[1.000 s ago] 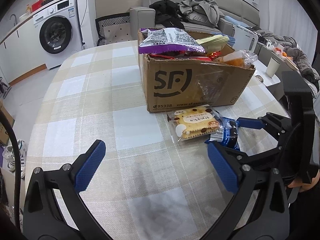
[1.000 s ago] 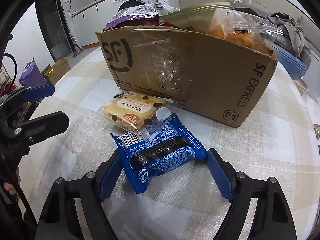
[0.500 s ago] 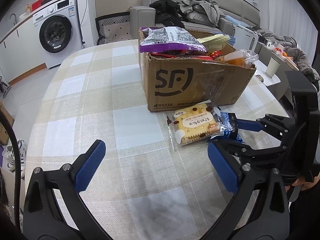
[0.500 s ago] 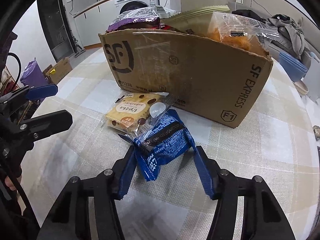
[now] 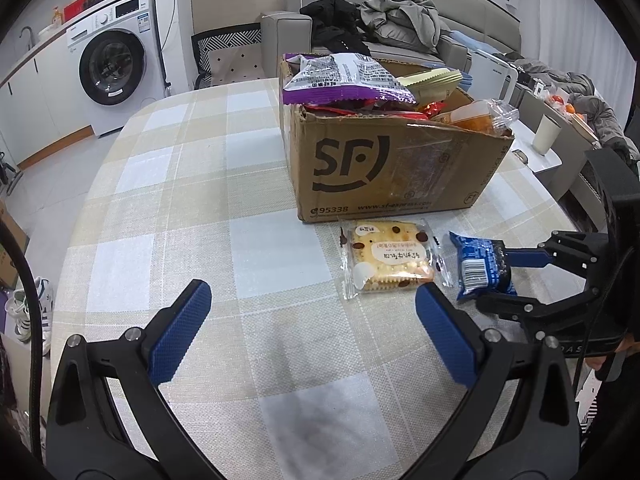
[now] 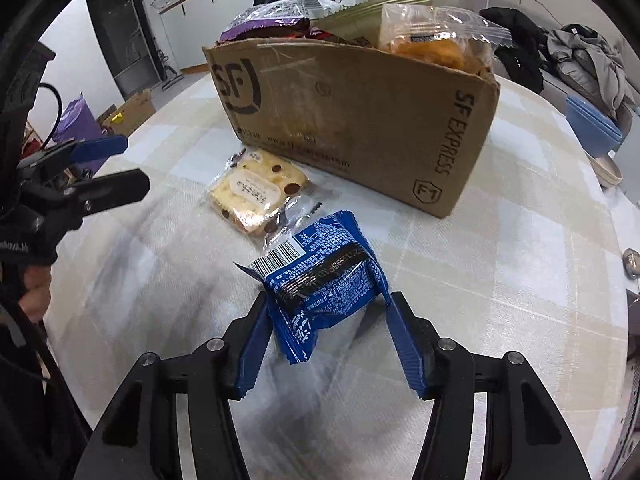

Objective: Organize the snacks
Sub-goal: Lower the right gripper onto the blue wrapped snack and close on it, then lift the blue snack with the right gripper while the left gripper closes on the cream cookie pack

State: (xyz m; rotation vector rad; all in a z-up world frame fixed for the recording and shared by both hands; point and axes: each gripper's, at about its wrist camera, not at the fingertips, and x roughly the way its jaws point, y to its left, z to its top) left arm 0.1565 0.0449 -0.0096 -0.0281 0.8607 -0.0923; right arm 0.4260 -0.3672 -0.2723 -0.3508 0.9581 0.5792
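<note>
My right gripper [image 6: 326, 334] is shut on a blue snack packet [image 6: 322, 280] and holds it just above the table, right of a clear cracker packet [image 6: 256, 192]. In the left wrist view the blue packet [image 5: 482, 266] sits in the right gripper [image 5: 506, 276], beside the cracker packet [image 5: 390, 258]. My left gripper [image 5: 308, 328] is open and empty, hovering over the tablecloth in front of the crackers. A cardboard SF box [image 5: 400, 168] full of snacks stands behind both packets.
The round table [image 5: 168, 184] has a checked cloth. A purple snack bag [image 5: 344, 80] and a clear bag of orange pastries [image 6: 436, 36] stick out of the box top. Blue bowls [image 6: 596, 128] sit at the far right. A sofa and washing machine stand beyond.
My right gripper has closed on the blue packet, lifted it and pulled it right, away from the cracker packet. The left gripper has stayed in place.
</note>
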